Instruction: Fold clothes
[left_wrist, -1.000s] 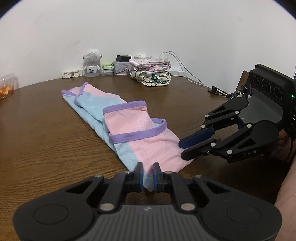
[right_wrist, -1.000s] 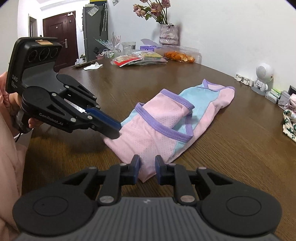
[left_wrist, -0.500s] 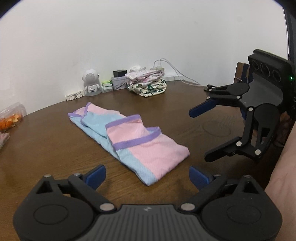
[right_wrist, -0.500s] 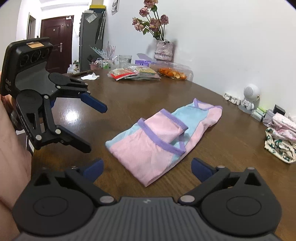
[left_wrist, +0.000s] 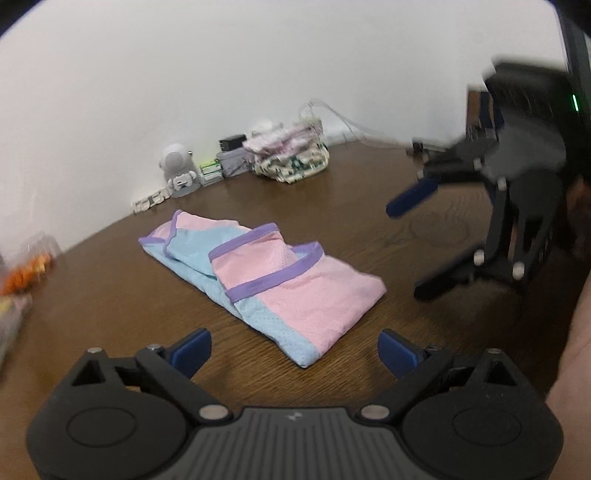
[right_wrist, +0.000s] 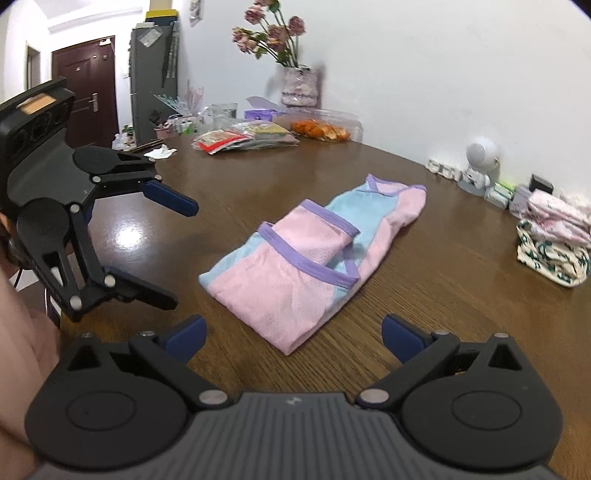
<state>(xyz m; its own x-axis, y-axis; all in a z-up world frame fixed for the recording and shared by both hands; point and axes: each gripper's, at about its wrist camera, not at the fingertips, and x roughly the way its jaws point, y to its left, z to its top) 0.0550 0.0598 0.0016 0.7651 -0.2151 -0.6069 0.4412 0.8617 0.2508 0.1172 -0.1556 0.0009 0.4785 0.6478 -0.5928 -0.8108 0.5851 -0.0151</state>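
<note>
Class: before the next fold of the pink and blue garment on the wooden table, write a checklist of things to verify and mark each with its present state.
1. Left tool free of cloth: ok, jaws wide, just opened, nothing between them.
2. Right tool free of cloth: ok, jaws wide, just opened, empty.
3. Pink and blue mesh garment with purple trim lying on the brown wooden table: ok, already folded into a long strip.
4. Near end of the garment within both tools' view: ok.
5. Stack of folded patterned clothes apart from the garment: ok.
6. Layers inside the fold lying smooth: cannot tell.
</note>
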